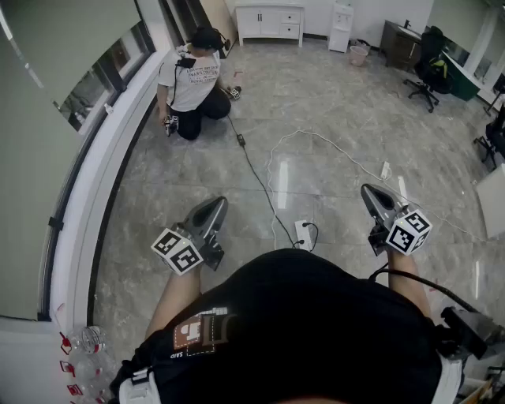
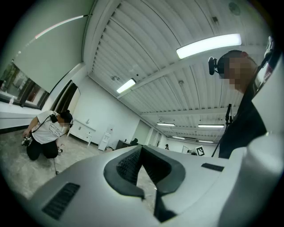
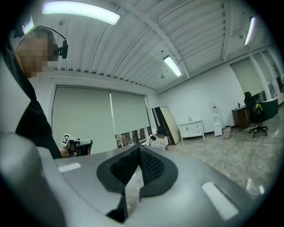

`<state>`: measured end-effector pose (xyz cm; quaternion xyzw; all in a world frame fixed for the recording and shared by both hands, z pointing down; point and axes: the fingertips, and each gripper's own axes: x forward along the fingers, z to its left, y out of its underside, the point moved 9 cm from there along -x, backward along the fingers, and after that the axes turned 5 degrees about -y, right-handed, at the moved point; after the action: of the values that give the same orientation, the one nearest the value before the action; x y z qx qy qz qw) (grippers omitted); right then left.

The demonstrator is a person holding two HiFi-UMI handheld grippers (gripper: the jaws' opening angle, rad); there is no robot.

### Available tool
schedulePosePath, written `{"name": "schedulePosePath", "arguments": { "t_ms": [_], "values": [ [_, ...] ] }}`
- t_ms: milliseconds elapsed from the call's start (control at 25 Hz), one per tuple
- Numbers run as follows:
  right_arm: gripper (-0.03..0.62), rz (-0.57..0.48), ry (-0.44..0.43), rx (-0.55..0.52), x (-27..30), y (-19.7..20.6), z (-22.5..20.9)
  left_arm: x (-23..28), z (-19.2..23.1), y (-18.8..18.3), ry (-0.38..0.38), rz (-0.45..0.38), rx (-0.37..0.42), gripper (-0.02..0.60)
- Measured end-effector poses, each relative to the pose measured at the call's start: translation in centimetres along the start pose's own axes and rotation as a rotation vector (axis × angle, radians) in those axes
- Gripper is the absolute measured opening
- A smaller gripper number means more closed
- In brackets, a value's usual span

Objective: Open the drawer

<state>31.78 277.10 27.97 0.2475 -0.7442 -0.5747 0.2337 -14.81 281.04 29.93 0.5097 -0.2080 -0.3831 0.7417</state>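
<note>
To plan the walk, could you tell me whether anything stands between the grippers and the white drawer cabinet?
Nothing upright: a power strip and cables on the floor between the left gripper, the right gripper and the white drawer cabinet; a kneeling person is off to the left.

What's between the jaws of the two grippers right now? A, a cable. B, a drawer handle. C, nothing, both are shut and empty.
C: the jaws of the left gripper and of the right gripper meet with nothing between them, held above the floor.
</note>
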Motion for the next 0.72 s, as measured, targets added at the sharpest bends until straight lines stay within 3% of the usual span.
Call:
{"name": "schedulePosePath", "arguments": {
  "t_ms": [520,720],
  "values": [
    [-0.006,0.0,0.004,-0.006,0.5,0.0,-0.2,0.7,0.3,0.1,0.018,0.007,-0.015,-0.012],
    [-0.005,-0.003,0.008,0.075,0.1,0.5,-1.0,1.3,0.1,0.2,0.024,0.022,-0.008,-0.012]
  ]
}}
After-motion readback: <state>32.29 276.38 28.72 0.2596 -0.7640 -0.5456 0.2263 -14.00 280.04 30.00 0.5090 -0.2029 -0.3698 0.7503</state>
